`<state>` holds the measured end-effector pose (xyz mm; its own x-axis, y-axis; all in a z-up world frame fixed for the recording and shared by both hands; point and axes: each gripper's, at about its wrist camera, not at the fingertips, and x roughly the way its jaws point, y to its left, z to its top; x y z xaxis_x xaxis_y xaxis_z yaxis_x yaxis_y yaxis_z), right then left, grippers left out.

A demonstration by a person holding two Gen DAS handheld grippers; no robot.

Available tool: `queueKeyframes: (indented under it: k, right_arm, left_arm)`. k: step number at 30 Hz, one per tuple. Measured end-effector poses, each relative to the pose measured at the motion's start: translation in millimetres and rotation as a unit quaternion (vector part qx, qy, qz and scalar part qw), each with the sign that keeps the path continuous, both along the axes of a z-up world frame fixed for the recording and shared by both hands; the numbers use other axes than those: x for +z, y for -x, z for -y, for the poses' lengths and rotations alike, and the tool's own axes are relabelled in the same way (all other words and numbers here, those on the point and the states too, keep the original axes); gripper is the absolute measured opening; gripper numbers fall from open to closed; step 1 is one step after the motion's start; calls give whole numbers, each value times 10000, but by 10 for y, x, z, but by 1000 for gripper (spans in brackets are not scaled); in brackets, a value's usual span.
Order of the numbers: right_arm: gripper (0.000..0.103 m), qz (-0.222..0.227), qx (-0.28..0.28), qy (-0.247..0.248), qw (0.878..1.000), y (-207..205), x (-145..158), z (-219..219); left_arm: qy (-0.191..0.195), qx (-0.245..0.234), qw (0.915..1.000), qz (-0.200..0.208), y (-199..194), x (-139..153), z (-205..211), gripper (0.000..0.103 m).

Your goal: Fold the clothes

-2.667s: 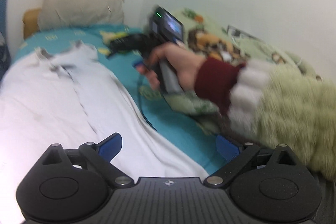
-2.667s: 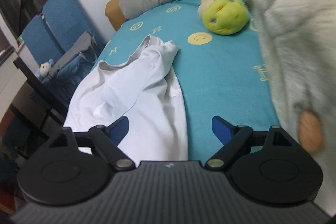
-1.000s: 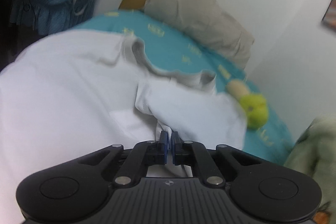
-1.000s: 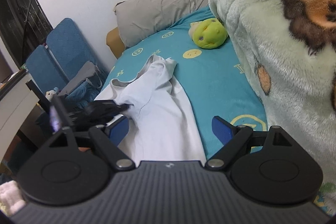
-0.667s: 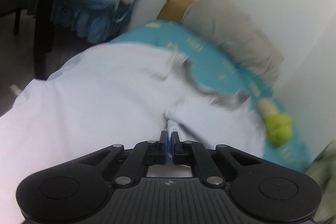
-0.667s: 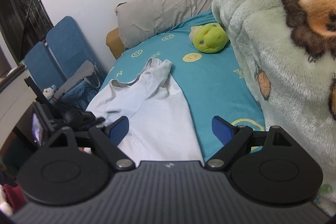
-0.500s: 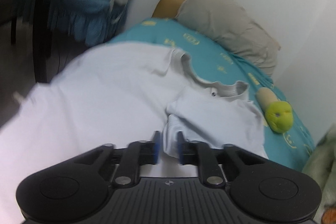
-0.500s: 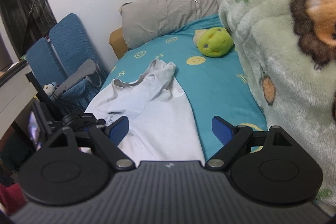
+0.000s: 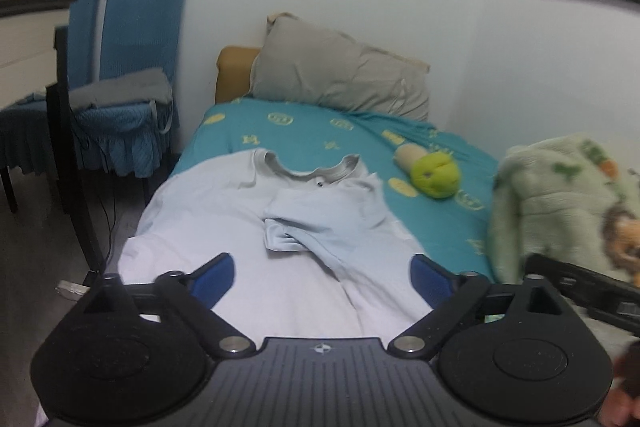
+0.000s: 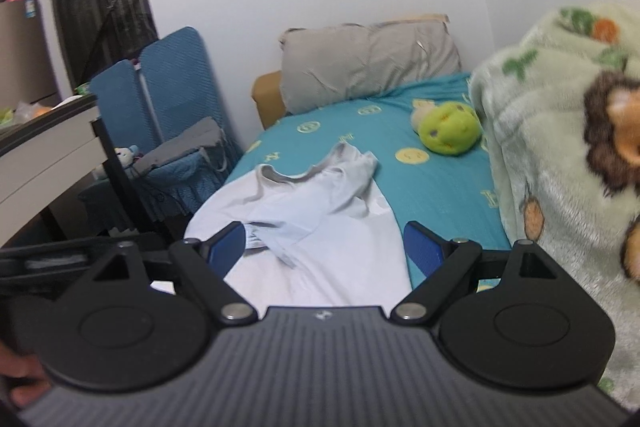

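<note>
Teal bedsheet (image 9: 360, 135): white T-shirt (image 9: 248, 227) laid flat, right sleeve (image 9: 320, 219) folded inward; left gripper (image 9: 322, 277) opening, empty; right gripper (image 10: 324, 249) spread, empty.

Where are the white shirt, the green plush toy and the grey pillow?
white shirt (image 9: 248, 227), left wrist view, on its flat body left of the folded-in sleeve.
green plush toy (image 10: 450, 131), right wrist view, middle of its round green body.
grey pillow (image 9: 336, 71), left wrist view, centre of its face.
</note>
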<state>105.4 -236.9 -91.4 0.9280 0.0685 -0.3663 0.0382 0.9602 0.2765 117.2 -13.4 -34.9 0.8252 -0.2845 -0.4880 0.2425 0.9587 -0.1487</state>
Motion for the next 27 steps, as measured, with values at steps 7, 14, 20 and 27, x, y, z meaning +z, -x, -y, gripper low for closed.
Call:
queueKeyframes:
  k: [7, 14, 20, 27]
  right_arm:
    - [88, 145, 177, 310, 9993, 256, 123, -215]
    - [88, -24, 324, 552, 9979, 288, 65, -406]
    - [88, -418, 356, 708, 9960, 180, -128, -510]
    - [88, -896, 321, 924, 9912, -7, -390, -621]
  left_arm:
    - [23, -83, 9995, 318, 709, 147, -86, 103]
    - [1460, 338, 9866, -641, 665, -87, -650, 103]
    - [3407, 1533, 9171, -1392, -117, -418, -1667, 101]
    - [4567, 2809, 8289, -1596, -1134, -1255, -2759, 100]
